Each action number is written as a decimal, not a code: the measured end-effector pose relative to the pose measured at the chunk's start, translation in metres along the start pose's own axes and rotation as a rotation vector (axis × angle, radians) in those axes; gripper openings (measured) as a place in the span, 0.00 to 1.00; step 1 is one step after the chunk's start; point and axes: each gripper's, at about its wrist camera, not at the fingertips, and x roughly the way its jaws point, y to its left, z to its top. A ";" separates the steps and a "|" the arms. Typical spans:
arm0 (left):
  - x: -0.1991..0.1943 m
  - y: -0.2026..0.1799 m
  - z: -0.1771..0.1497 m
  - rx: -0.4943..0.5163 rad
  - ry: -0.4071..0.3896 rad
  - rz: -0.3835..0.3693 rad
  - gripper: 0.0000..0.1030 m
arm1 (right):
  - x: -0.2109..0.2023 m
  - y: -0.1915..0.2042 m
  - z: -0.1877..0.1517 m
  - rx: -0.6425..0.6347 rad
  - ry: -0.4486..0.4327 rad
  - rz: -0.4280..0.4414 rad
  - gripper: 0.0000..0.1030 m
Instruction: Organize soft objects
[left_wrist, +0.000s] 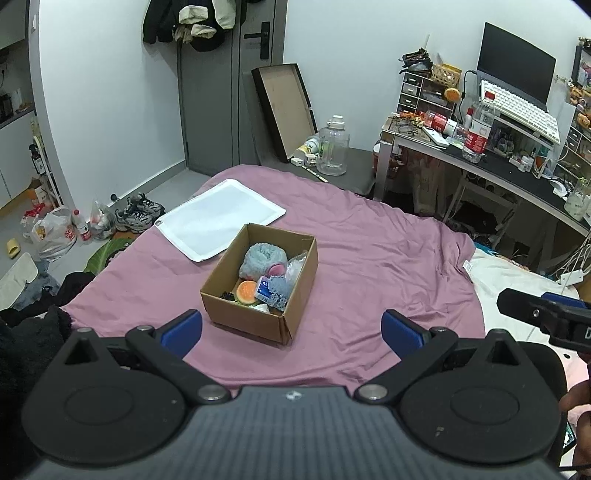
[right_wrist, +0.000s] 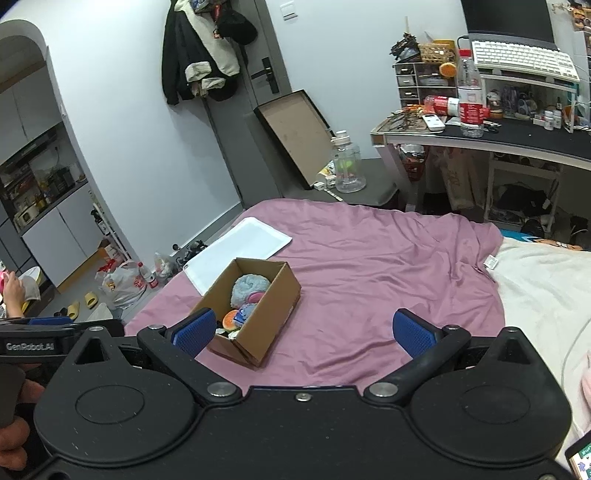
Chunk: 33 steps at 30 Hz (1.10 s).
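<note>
An open cardboard box (left_wrist: 236, 314) (right_wrist: 284, 291) stands on the pink bedsheet (left_wrist: 369, 258) (right_wrist: 369, 266). Inside lie a fluffy blue plush (left_wrist: 263, 258) (right_wrist: 248, 286), an orange round soft toy (left_wrist: 246, 291) (right_wrist: 231, 318), a blue tissue pack (left_wrist: 264, 288) and a clear plastic bag (left_wrist: 295, 267). My left gripper (left_wrist: 291, 330) hovers open just in front of the box, nothing between its fingers. My right gripper (right_wrist: 303, 330) is open too, with the box near its left fingertip (right_wrist: 195, 330). In the left wrist view the right gripper's body (left_wrist: 546, 314) shows at the right edge.
A flat white tray (left_wrist: 221, 218) (right_wrist: 240, 251) lies on the sheet behind the box. A cream blanket (right_wrist: 546, 295) covers the bed's right side. A cluttered desk (left_wrist: 498, 162) stands at the right, a low table with a clear jug (left_wrist: 332, 147) behind the bed, bags and shoes (left_wrist: 138, 214) on the floor left.
</note>
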 end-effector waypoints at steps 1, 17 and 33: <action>-0.001 0.000 0.000 -0.001 -0.001 -0.001 0.99 | -0.001 -0.001 0.000 -0.003 -0.002 -0.006 1.00; -0.002 0.004 -0.005 -0.012 0.002 -0.008 0.99 | -0.002 -0.001 -0.003 -0.029 0.007 -0.007 1.00; 0.006 -0.003 -0.009 -0.001 0.015 -0.014 0.99 | 0.013 -0.005 -0.009 -0.037 0.033 -0.060 1.00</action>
